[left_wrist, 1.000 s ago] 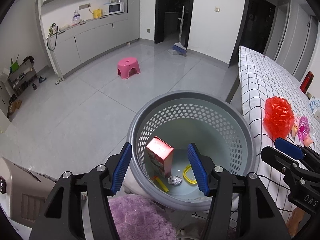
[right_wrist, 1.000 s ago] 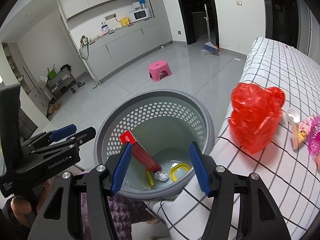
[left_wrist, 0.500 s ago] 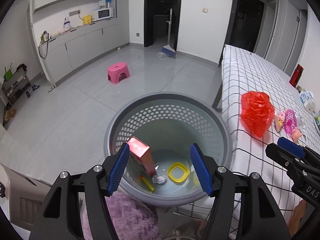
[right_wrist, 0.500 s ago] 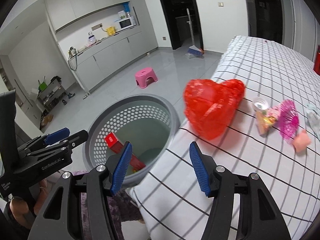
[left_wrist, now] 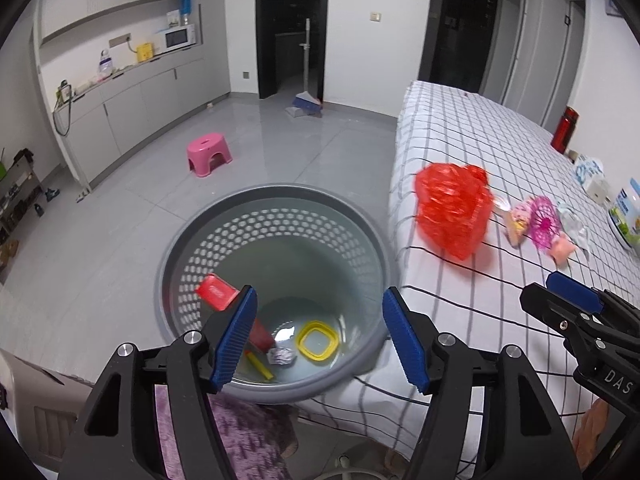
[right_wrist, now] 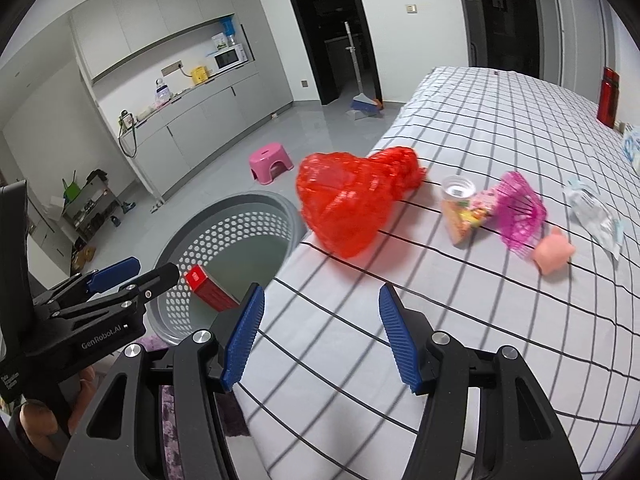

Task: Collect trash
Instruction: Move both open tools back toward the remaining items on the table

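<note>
A grey perforated basket (left_wrist: 200, 240) stands on the floor beside the table; it also shows in the right wrist view (right_wrist: 224, 216). Inside lie a red box (left_wrist: 218, 292), a yellow ring (left_wrist: 319, 340), a foil ball (left_wrist: 282, 356) and a yellow stick (left_wrist: 260, 366). A crumpled red plastic bag (right_wrist: 348, 200) lies on the checked tablecloth (right_wrist: 500, 320) near its edge, with a snack wrapper (right_wrist: 464, 212), a pink net (right_wrist: 520, 212) and a pink lump (right_wrist: 554, 256) to its right. My left gripper (left_wrist: 320, 336) is open and empty over the basket. My right gripper (right_wrist: 320, 336) is open and empty over the cloth, short of the bag.
A clear wrapper (right_wrist: 596, 212) and a red bottle (right_wrist: 608, 96) lie farther along the table. A pink stool (left_wrist: 208, 154) and a broom with dustpan (left_wrist: 306, 104) stand on the grey floor. A purple cloth (left_wrist: 240, 436) lies under my left gripper.
My right gripper has swung right, from over the basket to over the tablecloth facing the red bag. My left gripper has drawn back and turned slightly right; the basket now sits farther off.
</note>
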A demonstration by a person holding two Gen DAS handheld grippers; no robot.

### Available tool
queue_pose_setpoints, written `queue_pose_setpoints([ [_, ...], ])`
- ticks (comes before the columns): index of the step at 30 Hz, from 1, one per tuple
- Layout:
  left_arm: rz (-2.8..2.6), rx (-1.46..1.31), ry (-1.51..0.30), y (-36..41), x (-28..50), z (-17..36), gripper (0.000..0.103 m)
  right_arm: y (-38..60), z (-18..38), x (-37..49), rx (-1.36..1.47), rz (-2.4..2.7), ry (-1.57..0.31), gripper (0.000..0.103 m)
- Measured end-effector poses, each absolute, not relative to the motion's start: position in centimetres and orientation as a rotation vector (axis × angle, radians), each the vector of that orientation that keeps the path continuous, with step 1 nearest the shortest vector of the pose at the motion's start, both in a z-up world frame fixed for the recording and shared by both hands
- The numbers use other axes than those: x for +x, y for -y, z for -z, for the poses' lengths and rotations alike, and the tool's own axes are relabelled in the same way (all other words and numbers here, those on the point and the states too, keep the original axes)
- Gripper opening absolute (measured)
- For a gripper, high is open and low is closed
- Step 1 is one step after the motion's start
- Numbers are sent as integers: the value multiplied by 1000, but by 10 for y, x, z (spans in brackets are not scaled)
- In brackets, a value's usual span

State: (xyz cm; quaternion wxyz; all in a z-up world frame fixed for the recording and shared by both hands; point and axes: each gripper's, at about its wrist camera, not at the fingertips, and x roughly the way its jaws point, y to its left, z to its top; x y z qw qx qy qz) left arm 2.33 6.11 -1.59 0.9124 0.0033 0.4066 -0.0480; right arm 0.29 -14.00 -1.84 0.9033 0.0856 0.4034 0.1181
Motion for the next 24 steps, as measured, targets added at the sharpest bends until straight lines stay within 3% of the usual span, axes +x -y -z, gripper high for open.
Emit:
queue_pose_setpoints([
  [24,246,82,-840,40,19,19,72,235,25,-27,243,-58,-813,57],
])
